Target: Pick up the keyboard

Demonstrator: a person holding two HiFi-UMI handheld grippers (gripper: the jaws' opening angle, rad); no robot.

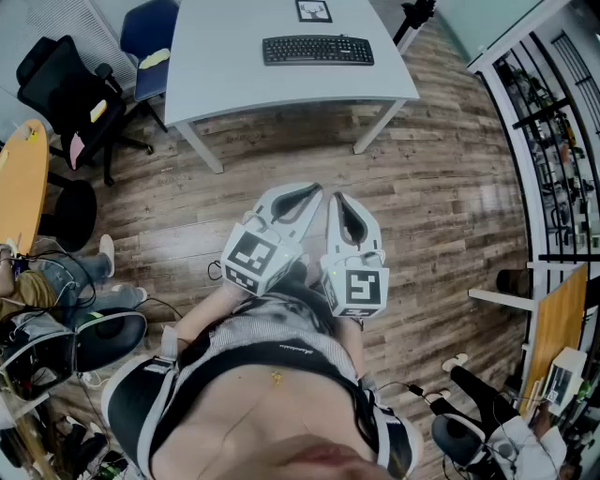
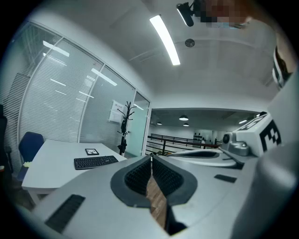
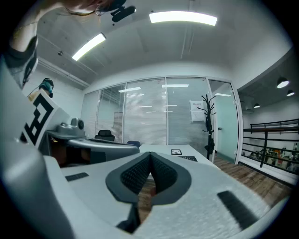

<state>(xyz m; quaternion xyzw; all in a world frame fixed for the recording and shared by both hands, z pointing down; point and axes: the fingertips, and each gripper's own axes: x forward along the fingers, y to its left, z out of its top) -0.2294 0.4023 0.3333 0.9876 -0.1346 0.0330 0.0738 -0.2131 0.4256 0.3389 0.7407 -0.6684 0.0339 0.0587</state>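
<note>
Ribbed dark pads (image 2: 138, 177), flat rectangular black keyboard (image 1: 318, 50)

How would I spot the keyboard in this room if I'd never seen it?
Find the big white table on the wooden floor. On its right half lies the keyboard: black, long and flat. Its only visible neighbour on the tabletop is a small square card with a black pattern.

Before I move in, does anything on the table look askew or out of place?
Nothing stands out. The keyboard lies flat, roughly square to the table, a marker card beyond it. The left gripper and right gripper are shut, empty, short of the table.
</note>
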